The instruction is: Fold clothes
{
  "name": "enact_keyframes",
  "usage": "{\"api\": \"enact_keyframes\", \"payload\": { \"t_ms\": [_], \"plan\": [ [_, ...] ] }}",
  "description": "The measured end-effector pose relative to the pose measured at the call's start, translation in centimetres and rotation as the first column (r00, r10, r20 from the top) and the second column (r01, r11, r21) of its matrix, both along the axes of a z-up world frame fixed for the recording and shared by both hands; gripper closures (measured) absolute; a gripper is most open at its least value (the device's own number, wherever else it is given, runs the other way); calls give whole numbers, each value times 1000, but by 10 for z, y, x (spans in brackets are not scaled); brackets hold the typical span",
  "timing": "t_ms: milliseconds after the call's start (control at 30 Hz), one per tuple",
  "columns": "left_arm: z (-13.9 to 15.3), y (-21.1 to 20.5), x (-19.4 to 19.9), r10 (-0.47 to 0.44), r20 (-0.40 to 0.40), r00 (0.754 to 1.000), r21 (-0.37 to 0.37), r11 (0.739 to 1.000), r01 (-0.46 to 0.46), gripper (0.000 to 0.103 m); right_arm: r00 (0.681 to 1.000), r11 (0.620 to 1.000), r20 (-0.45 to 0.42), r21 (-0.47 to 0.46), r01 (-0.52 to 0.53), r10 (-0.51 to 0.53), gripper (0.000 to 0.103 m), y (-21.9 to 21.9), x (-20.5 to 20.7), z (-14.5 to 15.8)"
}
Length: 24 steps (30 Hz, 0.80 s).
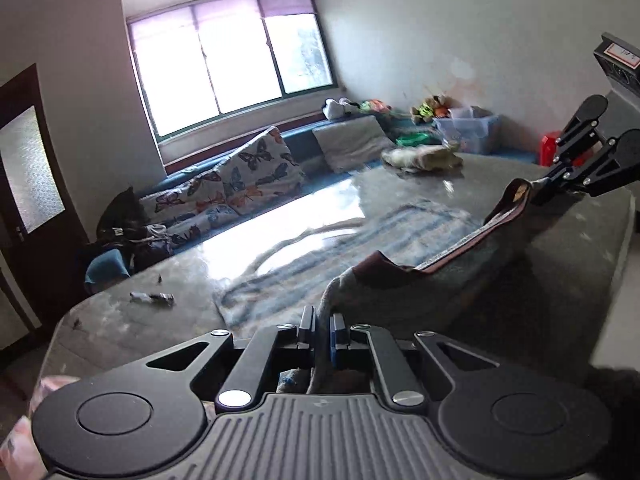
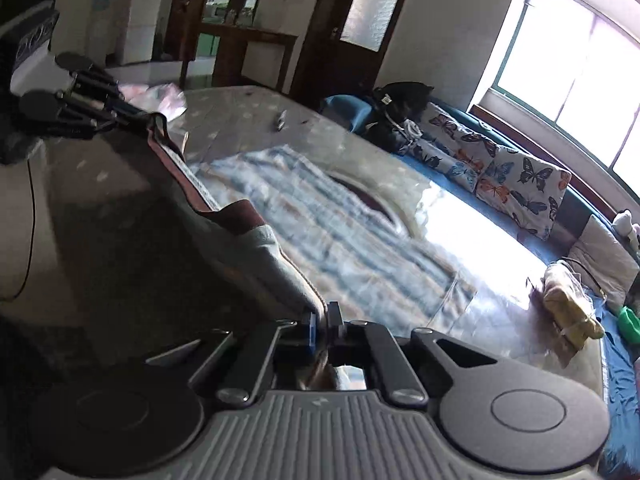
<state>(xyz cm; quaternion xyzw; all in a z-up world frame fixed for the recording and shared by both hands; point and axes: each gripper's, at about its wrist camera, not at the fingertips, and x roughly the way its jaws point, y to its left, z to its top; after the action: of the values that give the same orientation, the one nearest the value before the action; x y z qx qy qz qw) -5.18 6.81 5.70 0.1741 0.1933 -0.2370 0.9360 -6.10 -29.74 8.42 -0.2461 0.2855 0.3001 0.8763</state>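
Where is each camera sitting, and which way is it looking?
Left wrist view: sits on the left tool, looking across the table toward the window; its own fingers pinch the grey garment, and the right tool shows far right.
Right wrist view: sits on the right tool, looking across the table toward the wooden door; the left tool shows upper left.
Both share the garment, the striped cloth and the butterfly cushions.
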Motion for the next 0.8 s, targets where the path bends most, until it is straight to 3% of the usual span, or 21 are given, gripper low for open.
{"api": "enact_keyframes", "payload": {
  "t_ms": [167,367,600,800],
  "plan": [
    [10,-6,66,11,-14,1000,-1,1000,-11,96,1000,999,-9,22,27,-27,99,5,60,12],
    [14,-21,149,3,-49,999,48,999,-1,96,995,997,-66,32,74,-72,99,9,140,13],
    [-19,-39,237,17,-129,992,138,990,1,96,974,989,-174,18,147,-142,99,19,233,-28],
    [-53,-41,286,66,-197,978,147,988,-37,92,954,974,-220,52,220,-204,96,21,275,-67]
  ]
}}
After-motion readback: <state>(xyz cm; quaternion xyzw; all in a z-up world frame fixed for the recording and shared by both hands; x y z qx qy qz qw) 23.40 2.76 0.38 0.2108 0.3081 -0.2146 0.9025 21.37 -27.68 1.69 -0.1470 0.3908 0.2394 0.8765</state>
